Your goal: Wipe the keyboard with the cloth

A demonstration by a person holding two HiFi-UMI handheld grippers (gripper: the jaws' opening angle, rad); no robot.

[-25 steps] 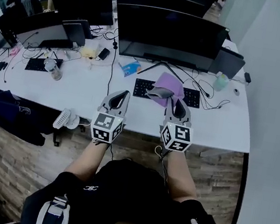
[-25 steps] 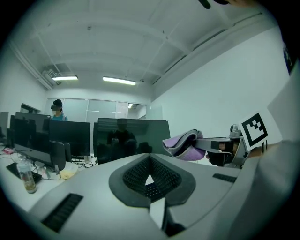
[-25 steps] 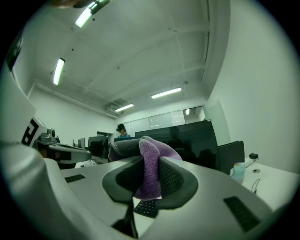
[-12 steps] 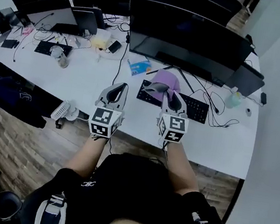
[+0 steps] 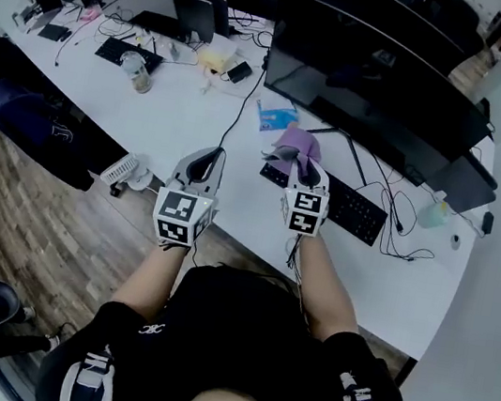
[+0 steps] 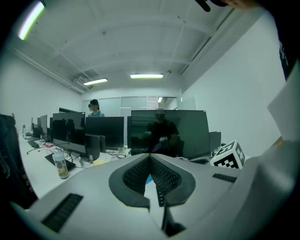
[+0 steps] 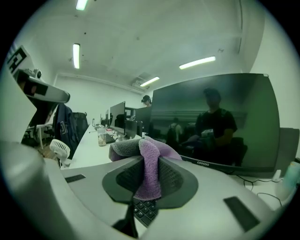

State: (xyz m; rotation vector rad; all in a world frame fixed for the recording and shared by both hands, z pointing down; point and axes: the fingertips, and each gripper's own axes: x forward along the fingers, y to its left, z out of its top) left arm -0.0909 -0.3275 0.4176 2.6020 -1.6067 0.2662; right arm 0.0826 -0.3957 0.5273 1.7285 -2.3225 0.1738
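A black keyboard [image 5: 355, 211] lies on the white desk [image 5: 182, 126] in front of a big dark monitor [image 5: 383, 89]. My right gripper [image 5: 297, 164] is shut on a purple cloth [image 5: 295, 142], which hangs over the keyboard's left end. In the right gripper view the cloth [image 7: 149, 165] is pinched between the jaws, with keys [image 7: 145, 212] showing just below. My left gripper [image 5: 212, 154] hovers over bare desk to the left of the keyboard. Its jaws [image 6: 150, 158] meet with nothing between them.
A blue item [image 5: 277, 116] lies behind the cloth. A cable [image 5: 238, 117] runs across the desk. A bottle [image 5: 140, 72] and more monitors stand at the far left. A small fan [image 5: 123, 170] hangs at the desk's front edge. Cables [image 5: 400, 241] and a bottle [image 5: 434, 212] are to the right.
The head view has swung left and tilted. The right gripper with the cloth has shifted from the keyboard's middle toward its left end. The left gripper has kept its place beside it.
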